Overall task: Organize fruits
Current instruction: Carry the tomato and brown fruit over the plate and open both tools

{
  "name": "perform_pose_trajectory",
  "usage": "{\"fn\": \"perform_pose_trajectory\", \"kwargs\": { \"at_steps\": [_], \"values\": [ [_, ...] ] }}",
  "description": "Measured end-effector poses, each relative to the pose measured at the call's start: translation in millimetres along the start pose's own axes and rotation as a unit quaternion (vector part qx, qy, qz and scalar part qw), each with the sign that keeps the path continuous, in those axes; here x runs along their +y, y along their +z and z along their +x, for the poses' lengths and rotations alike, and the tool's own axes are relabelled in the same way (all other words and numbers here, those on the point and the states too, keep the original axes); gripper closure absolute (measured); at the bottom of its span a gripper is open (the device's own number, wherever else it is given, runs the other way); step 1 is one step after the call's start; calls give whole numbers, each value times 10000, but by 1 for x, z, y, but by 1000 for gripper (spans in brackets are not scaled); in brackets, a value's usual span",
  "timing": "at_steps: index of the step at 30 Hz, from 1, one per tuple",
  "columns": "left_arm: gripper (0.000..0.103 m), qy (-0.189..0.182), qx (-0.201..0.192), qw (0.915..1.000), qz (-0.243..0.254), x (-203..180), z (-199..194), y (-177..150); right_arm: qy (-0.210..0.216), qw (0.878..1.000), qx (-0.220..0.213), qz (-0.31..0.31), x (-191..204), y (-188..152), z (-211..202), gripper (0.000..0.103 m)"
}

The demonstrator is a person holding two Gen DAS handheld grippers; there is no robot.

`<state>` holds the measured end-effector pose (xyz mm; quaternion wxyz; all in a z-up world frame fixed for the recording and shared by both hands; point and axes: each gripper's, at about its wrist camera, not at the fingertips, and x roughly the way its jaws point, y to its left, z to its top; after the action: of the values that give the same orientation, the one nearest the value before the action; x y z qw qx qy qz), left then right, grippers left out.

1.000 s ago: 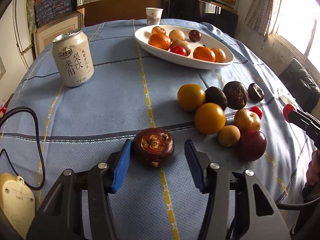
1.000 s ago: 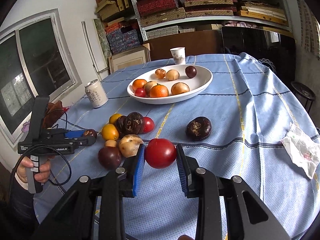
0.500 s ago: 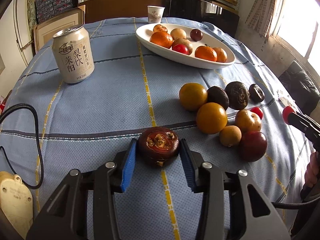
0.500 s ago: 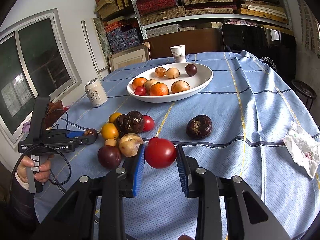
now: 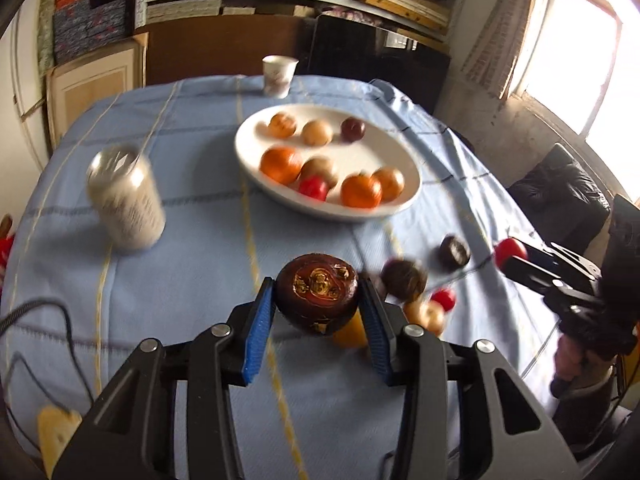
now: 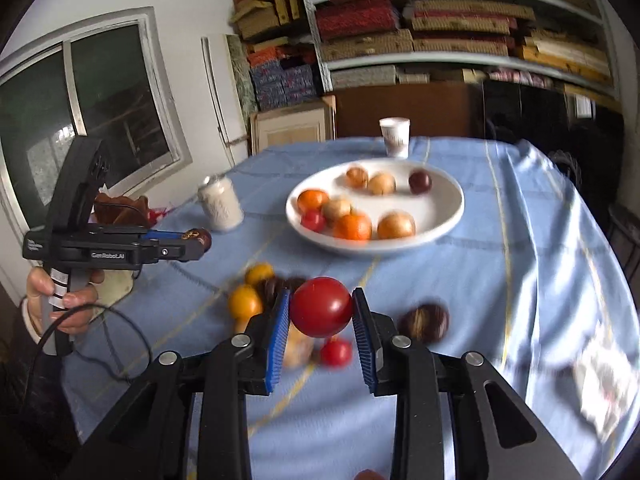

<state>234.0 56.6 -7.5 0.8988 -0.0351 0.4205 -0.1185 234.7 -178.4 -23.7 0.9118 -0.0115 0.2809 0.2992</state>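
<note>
My left gripper (image 5: 317, 283) is shut on a dark brown ridged fruit (image 5: 316, 304) and holds it above the blue tablecloth (image 5: 208, 248). My right gripper (image 6: 321, 293) is shut on a round red fruit (image 6: 320, 314), also clear of the cloth. Each gripper shows in the other's view, the left gripper (image 6: 196, 240) at the left edge and the right gripper (image 5: 512, 254) at the right edge. A white oval bowl (image 5: 332, 213) beyond them holds several orange, tan, red and dark fruits. Loose fruits (image 6: 245, 300) lie on the cloth below the grippers, partly hidden by the fingers.
A drink can (image 5: 126, 200) stands left of the bowl and a paper cup (image 5: 280, 74) behind it. A crumpled napkin (image 6: 604, 376) lies at the table's right side. A cable (image 5: 40, 312) trails at front left. Stacked shelves line the back wall.
The left jaws closed on the brown fruit and lifted it off the cloth. The right gripper rose with the red fruit. Both views now look more across the table and are blurred.
</note>
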Motion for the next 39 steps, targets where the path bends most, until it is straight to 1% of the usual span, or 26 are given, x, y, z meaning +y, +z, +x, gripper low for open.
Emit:
{"fn": "perform_pose_trajectory", "kwargs": {
  "at_steps": [2,5,8,12,14,16,19,24,29,32,33,34,35,36,37,38,39],
  "values": [
    [61,85,-44,9999,63,-8,7,23,-62,10000,-13,20,-5,13,9,71],
    [61,130,-112,9998,68,-14,21,51,-59,9996,30,271,-18,34,27,71],
    [61,242,-108,9996,32,-21,47,81,-179,9991,43,378,-30,52,43,71],
    [61,473,-98,9988,114,-23,74,107,-405,9982,214,395,-45,74,72,71],
    [62,495,-68,9987,45,-21,86,120,-419,9973,273,541,-55,78,85,71],
    [61,546,-55,9985,-6,-19,94,128,-413,9963,256,707,-64,82,97,71],
    [61,609,24,9981,-62,-15,109,138,-502,9955,251,763,-73,82,112,71],
    [61,709,180,9973,-71,-12,131,146,-462,9939,434,908,-87,82,133,71],
    [61,818,329,9961,-67,-14,152,149,-462,9930,523,958,-94,82,143,71],
    [61,800,374,9961,-73,-15,157,148,-422,9928,571,965,-95,82,146,71],
    [57,834,378,9957,-106,-15,158,148,-382,9928,597,965,-94,81,147,69],
    [51,896,353,9952,-141,-14,158,148,-371,9929,588,967,-93,81,146,60],
    [34,946,322,9948,-171,-13,156,147,-382,9930,565,960,-93,82,145,56],
    [22,1013,214,9943,-245,-12,150,146,-396,9932,543,948,-92,82,142,54],
    [18,1022,99,9942,-316,-11,143,144,-394,9934,525,942,-91,82,138,41],
    [13,994,12,9943,-375,-11,136,142,-399,9934,510,944,-89,83,133,26],
    [10,913,-51,9949,-437,-10,127,139,-407,9934,500,951,-87,83,128,22]
  ]
}}
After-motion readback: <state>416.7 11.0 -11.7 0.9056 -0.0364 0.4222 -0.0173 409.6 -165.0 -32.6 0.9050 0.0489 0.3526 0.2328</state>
